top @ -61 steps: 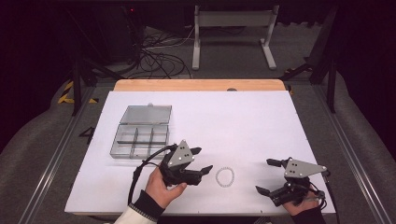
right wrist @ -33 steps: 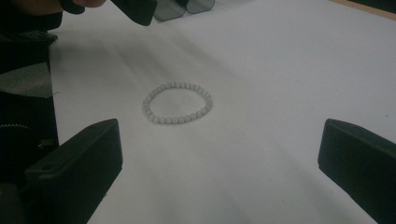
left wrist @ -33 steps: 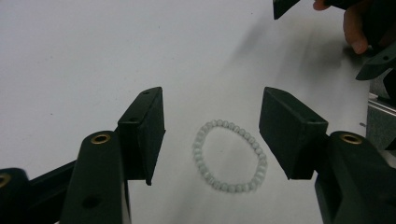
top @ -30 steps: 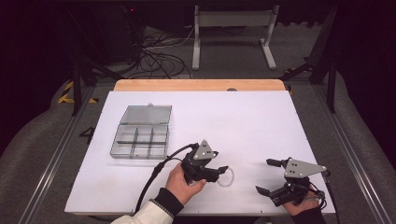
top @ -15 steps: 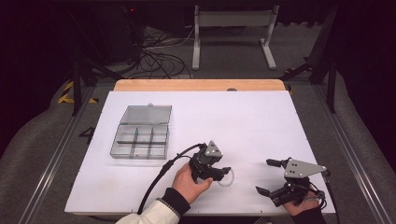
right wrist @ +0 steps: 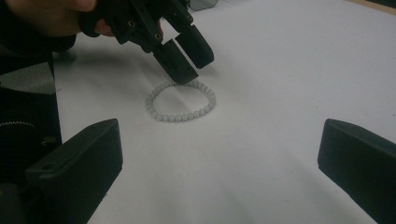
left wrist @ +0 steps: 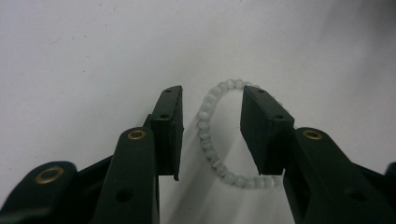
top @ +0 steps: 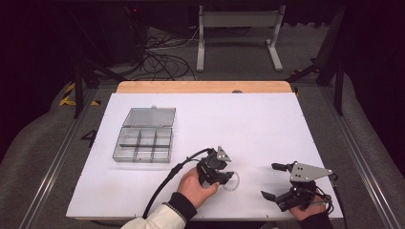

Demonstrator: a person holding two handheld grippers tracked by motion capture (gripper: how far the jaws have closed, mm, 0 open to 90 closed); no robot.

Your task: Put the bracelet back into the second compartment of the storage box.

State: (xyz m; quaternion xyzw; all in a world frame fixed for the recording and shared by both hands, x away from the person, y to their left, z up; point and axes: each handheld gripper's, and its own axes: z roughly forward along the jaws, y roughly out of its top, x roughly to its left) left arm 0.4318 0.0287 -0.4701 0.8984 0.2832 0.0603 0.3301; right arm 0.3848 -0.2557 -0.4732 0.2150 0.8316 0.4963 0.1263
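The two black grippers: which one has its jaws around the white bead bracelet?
The left gripper, held near the table's middle. Its jaws, just closing, straddle one side of the pale bead bracelet without pressing yet. The right gripper stands wide open, apart from it.

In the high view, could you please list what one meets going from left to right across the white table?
Clear compartment box → left gripper → bead bracelet → right gripper.
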